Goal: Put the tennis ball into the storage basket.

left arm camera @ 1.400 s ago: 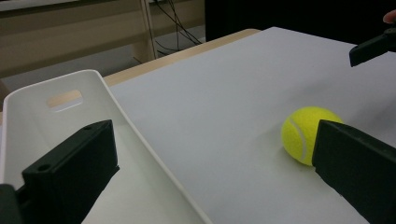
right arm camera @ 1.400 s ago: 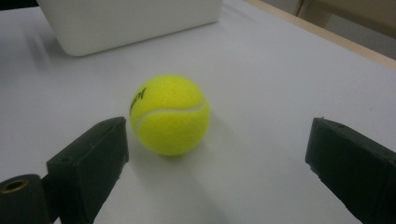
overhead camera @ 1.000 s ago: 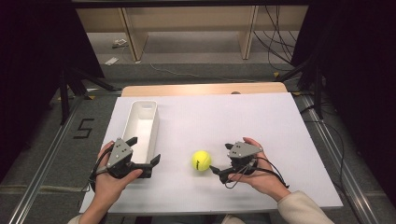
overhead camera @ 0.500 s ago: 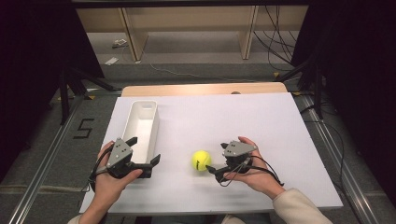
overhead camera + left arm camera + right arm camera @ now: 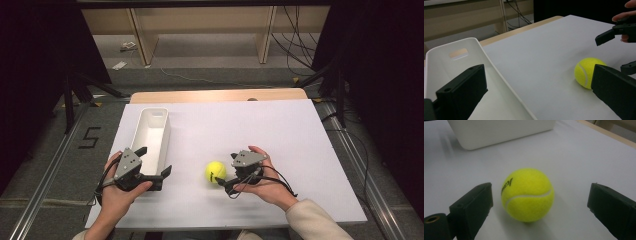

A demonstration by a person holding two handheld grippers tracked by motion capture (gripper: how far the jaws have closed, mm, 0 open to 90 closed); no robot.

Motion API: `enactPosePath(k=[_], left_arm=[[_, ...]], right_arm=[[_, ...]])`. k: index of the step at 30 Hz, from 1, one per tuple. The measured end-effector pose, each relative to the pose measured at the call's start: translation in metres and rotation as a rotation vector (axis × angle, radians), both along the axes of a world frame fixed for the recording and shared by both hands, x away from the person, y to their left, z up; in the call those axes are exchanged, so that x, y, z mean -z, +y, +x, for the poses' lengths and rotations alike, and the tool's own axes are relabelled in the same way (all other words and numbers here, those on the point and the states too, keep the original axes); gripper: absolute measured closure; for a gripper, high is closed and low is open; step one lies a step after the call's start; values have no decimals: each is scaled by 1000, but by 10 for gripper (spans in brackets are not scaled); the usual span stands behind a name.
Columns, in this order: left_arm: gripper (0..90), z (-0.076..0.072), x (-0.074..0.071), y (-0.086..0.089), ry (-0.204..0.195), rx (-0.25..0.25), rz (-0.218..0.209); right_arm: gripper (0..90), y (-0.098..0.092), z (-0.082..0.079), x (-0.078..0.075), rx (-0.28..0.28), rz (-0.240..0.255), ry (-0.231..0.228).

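A yellow tennis ball (image 5: 215, 171) lies on the white table top (image 5: 260, 125), near its front edge. My right gripper (image 5: 227, 171) is just right of the ball and points left at it. In the right gripper view the ball (image 5: 527, 195) sits between the two jaws of the right gripper (image 5: 540, 195), which stand open with a gap on each side. My left gripper (image 5: 156, 161) is open at the near end of a white bin (image 5: 152, 132). In the left gripper view its jaws straddle the bin's right wall (image 5: 499, 75), and the ball (image 5: 586, 72) lies beyond the right jaw.
The long white bin has nothing in it and runs away from me on the left side of the table. A wooden edge (image 5: 215, 95) borders the table's far side. The other gripper (image 5: 616, 32) and a fingertip show at the upper right of the left gripper view.
My right gripper has edged a little to the left, closer around the ball. The ball, the bin and my left gripper have stayed put.
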State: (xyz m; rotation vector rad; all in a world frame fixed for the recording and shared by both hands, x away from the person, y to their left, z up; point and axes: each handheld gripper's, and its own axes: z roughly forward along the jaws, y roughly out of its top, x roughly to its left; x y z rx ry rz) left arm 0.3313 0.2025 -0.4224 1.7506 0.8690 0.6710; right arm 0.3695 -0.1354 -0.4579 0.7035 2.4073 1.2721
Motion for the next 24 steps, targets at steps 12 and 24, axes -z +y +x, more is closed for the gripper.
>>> enactPosePath(k=[12, 24], left_arm=[[0, 0, 0, 0, 1, 1, 1], [0, 0, 0, 0, 0, 0, 0]], right_arm=[[70, 8, 4, 3, -15, -5, 5], [73, 14, 5, 6, -25, -12, 15]])
